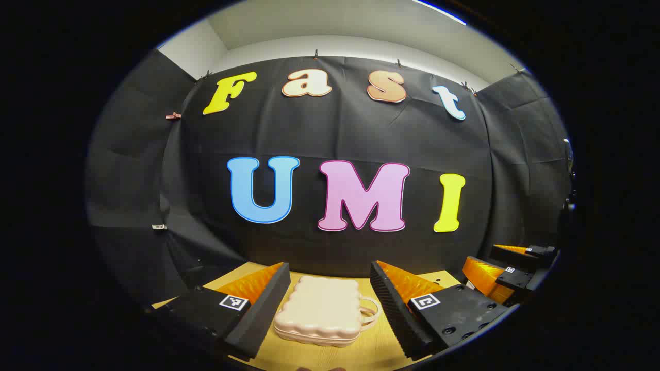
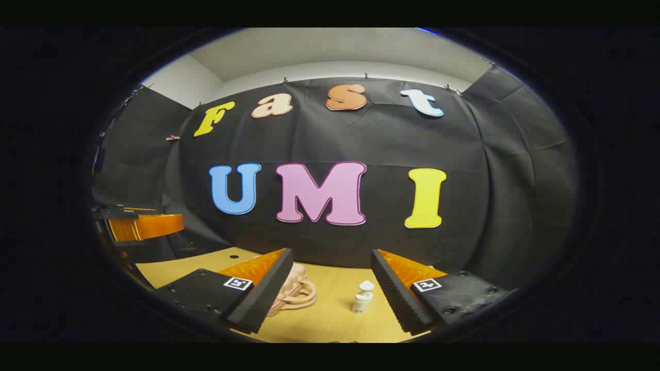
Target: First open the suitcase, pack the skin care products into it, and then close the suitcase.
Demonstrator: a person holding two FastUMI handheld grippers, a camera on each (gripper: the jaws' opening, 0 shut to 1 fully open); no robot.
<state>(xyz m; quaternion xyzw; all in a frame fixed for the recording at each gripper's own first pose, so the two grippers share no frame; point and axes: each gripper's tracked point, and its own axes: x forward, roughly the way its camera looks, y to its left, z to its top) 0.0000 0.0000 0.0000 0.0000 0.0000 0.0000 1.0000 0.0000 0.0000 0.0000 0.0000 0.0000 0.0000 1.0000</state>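
Suitcase [image 1: 320, 309] lies flat, closed, handle toward right; bottle [image 2: 362, 297] stands upright; left gripper [image 1: 330, 304] and right gripper [image 2: 332, 293] gape empty.

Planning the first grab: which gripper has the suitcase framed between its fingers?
The left gripper: the closed suitcase lies centred between its fingers; the right gripper frames a bottle.

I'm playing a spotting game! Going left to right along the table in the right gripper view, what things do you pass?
The other gripper at the far left → the pink suitcase → the little white bottle.
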